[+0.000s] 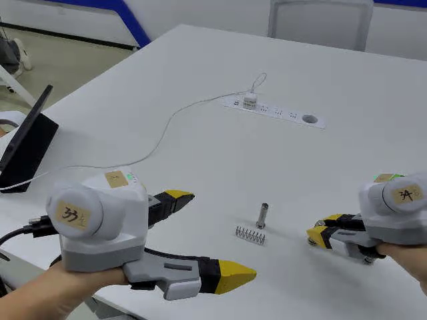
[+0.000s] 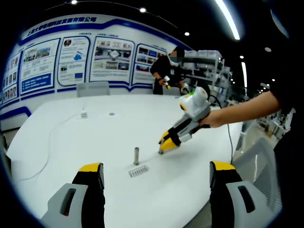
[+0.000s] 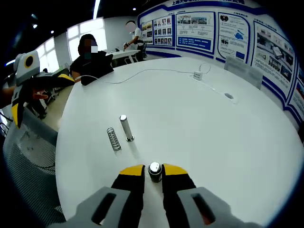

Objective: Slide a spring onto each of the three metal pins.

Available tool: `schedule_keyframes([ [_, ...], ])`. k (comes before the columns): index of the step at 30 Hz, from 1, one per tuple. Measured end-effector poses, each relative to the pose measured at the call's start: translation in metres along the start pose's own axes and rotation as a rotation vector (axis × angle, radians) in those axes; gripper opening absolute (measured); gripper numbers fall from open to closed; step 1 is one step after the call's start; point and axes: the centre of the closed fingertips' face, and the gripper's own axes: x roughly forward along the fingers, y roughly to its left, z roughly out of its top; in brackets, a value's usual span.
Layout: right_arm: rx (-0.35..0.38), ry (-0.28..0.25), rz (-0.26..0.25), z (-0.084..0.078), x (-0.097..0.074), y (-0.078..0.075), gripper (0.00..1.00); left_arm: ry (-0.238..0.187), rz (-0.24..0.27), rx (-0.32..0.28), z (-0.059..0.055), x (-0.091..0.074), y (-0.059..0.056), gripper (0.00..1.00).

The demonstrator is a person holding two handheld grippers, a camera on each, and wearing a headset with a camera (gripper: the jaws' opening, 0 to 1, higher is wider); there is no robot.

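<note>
Counter (image 1: pixel 200 140) surface carries an upright pin (image 1: pixel 263 215) of metal, with a spring (image 1: pixel 250 234) lying flat just beside its base. To the right of these, the right gripper (image 3: pixel 153 170) has its jaws pinched on a second pin (image 3: pixel 155 172), held by its sides. The left gripper (image 1: pixel 212 233) hovers well apart on the left, jaws spread wide with nothing between them. A power strip (image 1: pixel 273 111) lies farther back.

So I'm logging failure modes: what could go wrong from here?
The right gripper pinches the held pin just at its jaw tips, so it might slip or tip when set down. The spring lies close beside the standing pin, so the open left gripper reaching for it could knock that pin over.
</note>
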Motion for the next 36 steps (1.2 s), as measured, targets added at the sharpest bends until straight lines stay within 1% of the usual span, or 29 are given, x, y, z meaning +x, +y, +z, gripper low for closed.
schedule_keyframes([
  [6,-0.003,0.001,0.001,0.0,0.0,0.0,0.17,0.008,-0.001,0.001,-0.003,-0.001,-0.001,0.94],
  [10,-0.005,0.005,0.006,0.0,-0.001,0.001,0.17,0.006,0.002,0.0,-0.003,-0.001,0.0,0.94],
  [14,-0.003,0.007,0.017,-0.001,-0.003,0.002,0.19,0.008,-0.002,0.001,-0.002,0.0,-0.002,0.94],
  [17,-0.01,0.005,0.015,-0.001,-0.005,0.001,0.19,0.007,-0.007,0.005,-0.001,0.001,-0.003,0.94],
  [21,-0.002,0.002,0.014,0.0,-0.008,0.0,0.2,0.002,-0.009,0.01,0.001,0.0,-0.005,0.94],
  [23,-0.008,-0.002,0.004,0.001,-0.01,-0.002,0.21,0.002,-0.008,0.014,0.002,0.0,-0.005,0.94],
  [25,-0.001,-0.014,-0.01,0.005,-0.013,-0.004,0.22,-0.002,-0.006,0.015,0.003,-0.002,-0.005,0.94],
  [28,0.051,-0.072,-0.035,0.021,-0.02,-0.007,0.22,-0.006,-0.001,0.018,0.004,-0.003,-0.005,0.94],
  [29,0.049,-0.091,-0.043,0.028,-0.023,-0.007,0.22,-0.006,0.002,0.019,0.004,-0.004,-0.004,0.94],
  [30,0.042,-0.099,-0.045,0.032,-0.024,-0.007,0.22,-0.005,0.003,0.019,0.004,-0.004,-0.004,0.93],
  [34,0.013,-0.121,-0.024,0.048,-0.028,0.004,0.22,-0.008,0.004,0.023,0.005,-0.006,-0.005,0.93],
  [36,0.015,-0.133,-0.013,0.053,-0.029,0.009,0.22,-0.009,0.005,0.027,0.006,-0.006,-0.005,0.93],
])
